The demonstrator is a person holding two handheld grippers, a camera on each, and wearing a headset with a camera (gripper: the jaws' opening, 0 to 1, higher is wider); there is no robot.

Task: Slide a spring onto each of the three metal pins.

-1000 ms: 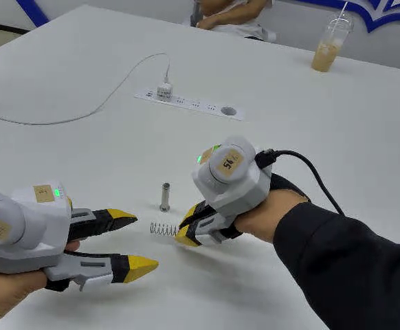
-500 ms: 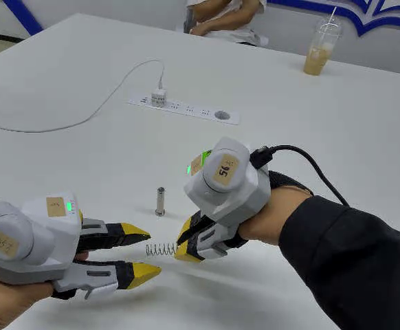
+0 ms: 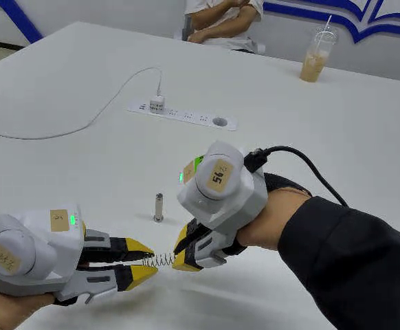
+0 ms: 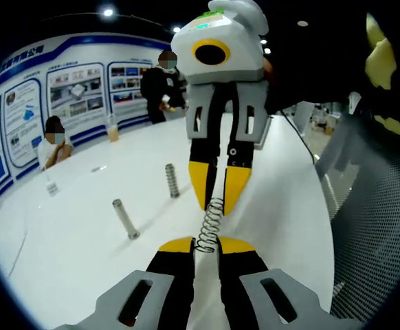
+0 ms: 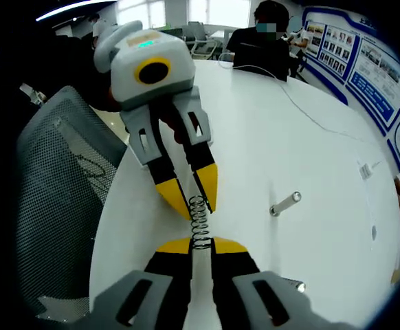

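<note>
Low in the left of the head view, the left gripper (image 3: 145, 261) has its two yellow tips pulled in close on one end of the spring (image 3: 160, 260). The spring lies flat, just above the white table (image 3: 337, 137). Its other end is pinched tight in the right gripper (image 3: 179, 258), near the middle of the frame.

In the left gripper view, the left gripper (image 4: 207, 246) comes up from the bottom with the spring (image 4: 210, 223) between its tips. The right gripper (image 4: 218, 198) comes down from the top and holds the far end. In the right gripper view, the right gripper (image 5: 201, 246) is at the bottom, the spring (image 5: 198, 220) is in the middle, and the left gripper (image 5: 194, 201) is above it.

A little past the spring in the head view, one metal pin (image 3: 159, 207) stands up straight by itself. The left gripper view shows two pins standing, a near pin (image 4: 125, 218) and a far pin (image 4: 172, 180).

Farther back are a power strip (image 3: 183, 115) with a white cable (image 3: 83, 127). A drink cup (image 3: 315, 58) sits at the upper right. A person (image 3: 220, 20) sits at the top edge.
</note>
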